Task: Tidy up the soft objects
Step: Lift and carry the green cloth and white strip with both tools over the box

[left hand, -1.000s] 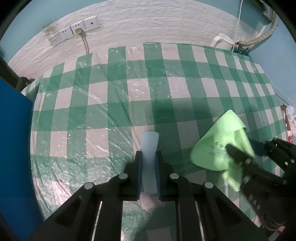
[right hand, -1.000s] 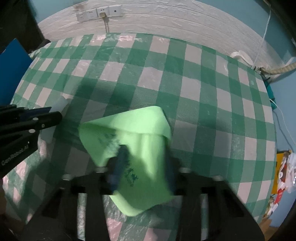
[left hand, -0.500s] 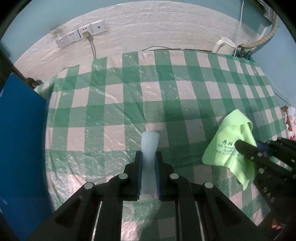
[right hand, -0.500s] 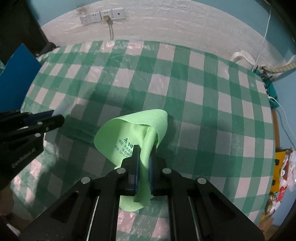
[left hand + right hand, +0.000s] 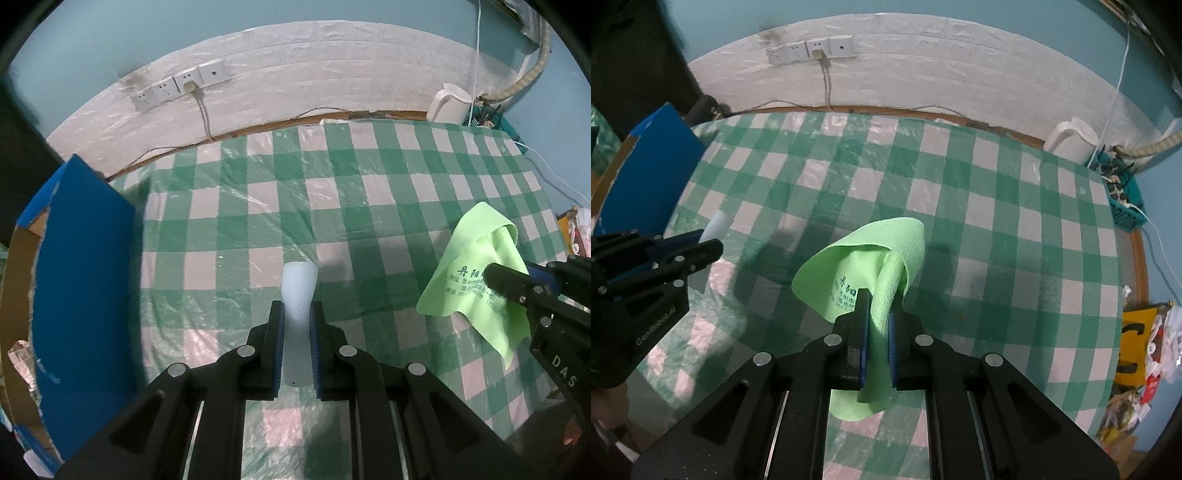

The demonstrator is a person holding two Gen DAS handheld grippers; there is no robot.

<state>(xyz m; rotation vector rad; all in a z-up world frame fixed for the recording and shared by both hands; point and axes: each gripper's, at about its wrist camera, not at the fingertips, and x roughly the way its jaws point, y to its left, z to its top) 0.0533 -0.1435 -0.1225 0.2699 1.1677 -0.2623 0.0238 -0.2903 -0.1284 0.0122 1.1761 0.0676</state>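
My left gripper (image 5: pixel 297 314) is shut on a pale blue-white soft strip (image 5: pixel 298 291) and holds it above the checked table. The strip sticks out past the fingertips. My right gripper (image 5: pixel 878 306) is shut on a light green cloth (image 5: pixel 875 254) with dark printed characters; the cloth hangs folded around the jaws, lifted off the table. The green cloth (image 5: pixel 476 273) and right gripper (image 5: pixel 517 286) show at the right in the left wrist view. The left gripper (image 5: pixel 701 245) and its strip (image 5: pixel 716 225) show at the left in the right wrist view.
A green and white checked tablecloth (image 5: pixel 332 206) under clear plastic covers the table. A blue cardboard box (image 5: pixel 77 277) stands open at the table's left edge. A white kettle (image 5: pixel 1071 138) stands at the back right. Wall sockets (image 5: pixel 181 86) with a cable are behind.
Both grippers have risen and drawn back from the table with their objects held. The blue box has come into view at the left. The green cloth now hangs folded.
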